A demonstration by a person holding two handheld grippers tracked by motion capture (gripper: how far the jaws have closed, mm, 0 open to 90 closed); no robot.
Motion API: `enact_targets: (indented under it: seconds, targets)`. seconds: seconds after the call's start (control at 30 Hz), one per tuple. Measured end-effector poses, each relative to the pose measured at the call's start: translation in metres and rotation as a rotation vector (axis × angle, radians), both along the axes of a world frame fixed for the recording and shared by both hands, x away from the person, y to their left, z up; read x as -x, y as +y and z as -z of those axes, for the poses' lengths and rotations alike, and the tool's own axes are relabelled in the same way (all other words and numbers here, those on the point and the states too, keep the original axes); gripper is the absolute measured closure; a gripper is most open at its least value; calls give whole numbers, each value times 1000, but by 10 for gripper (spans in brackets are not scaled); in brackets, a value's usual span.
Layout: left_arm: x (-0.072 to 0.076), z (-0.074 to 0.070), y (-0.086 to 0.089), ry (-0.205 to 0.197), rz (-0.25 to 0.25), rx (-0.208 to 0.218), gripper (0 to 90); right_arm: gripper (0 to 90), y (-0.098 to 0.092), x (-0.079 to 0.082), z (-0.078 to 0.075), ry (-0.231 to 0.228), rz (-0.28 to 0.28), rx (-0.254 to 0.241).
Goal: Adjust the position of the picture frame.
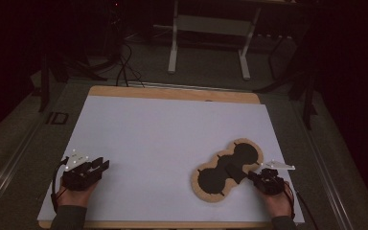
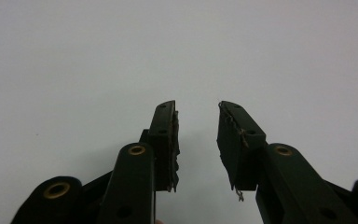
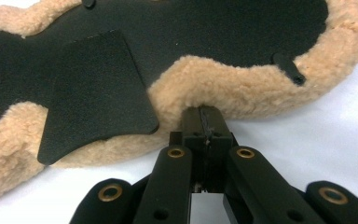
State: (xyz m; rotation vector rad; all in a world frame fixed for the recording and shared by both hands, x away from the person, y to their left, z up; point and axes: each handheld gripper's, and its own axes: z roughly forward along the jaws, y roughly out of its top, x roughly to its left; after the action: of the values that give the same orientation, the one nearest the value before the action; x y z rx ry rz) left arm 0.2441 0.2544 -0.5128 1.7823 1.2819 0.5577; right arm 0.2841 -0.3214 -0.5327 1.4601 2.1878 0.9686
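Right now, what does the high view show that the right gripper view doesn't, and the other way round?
High view alone: the left gripper with open jaws over the white sheet, both hands, the whole table and a stand behind it.

Right gripper view alone: the pad's tan fleece rim close up, a black flap on top, and the jaws shut at that rim.

Both: the fleece pad, the right gripper and the white sheet.

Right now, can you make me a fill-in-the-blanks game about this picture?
1. The fleece pad has a tan fluffy rim and a ____ middle.
2. The left gripper has its fingers ____.
3. The right gripper touches the pad's fluffy ____.
4. The pad lies on a ____ sheet.

Missing words: black; open; rim; white
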Motion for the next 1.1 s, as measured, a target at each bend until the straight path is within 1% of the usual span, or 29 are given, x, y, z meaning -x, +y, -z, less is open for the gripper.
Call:
enact_targets:
  seconds: [0.07,0.13,0.3,0.4,0.43,0.47,0.57,0.63,0.77,0.83,1.0,1.07,1.1]
  targets:
    - [-1,1,1,14,11,10,679,900,0,0,0,0,-2,-3]
    - [-1,1,1,18,14,12,679,900,1,1,0,0,-2,-4]
    - [-2,1,-1,15,29,23,672,900,2,1,0,0,-3,-2]
    - [-2,1,-2,32,26,35,670,900,3,1,-1,0,-3,0]
    - [-2,1,-2,32,26,35,670,900,4,1,-1,0,-4,1]
    - [-2,1,-3,47,23,40,670,900,4,1,-1,0,-4,2]
    - [-1,0,-5,53,18,33,672,900,6,0,-1,-2,-8,7]
    - [-1,-1,-7,54,26,39,673,900,6,0,-1,-1,-7,6]
    - [-1,-2,-11,56,45,36,672,900,7,0,-1,1,-5,6]
    - [0,-3,-14,48,60,28,663,900,7,0,-1,2,-5,5]
    - [1,-4,-17,42,64,24,661,900,7,1,-1,6,-12,-1]
    - [2,-5,-19,38,70,6,661,900,7,1,-2,8,-18,-2]
    - [2,-5,-19,38,70,6,661,900,7,1,-2,8,-18,-2]
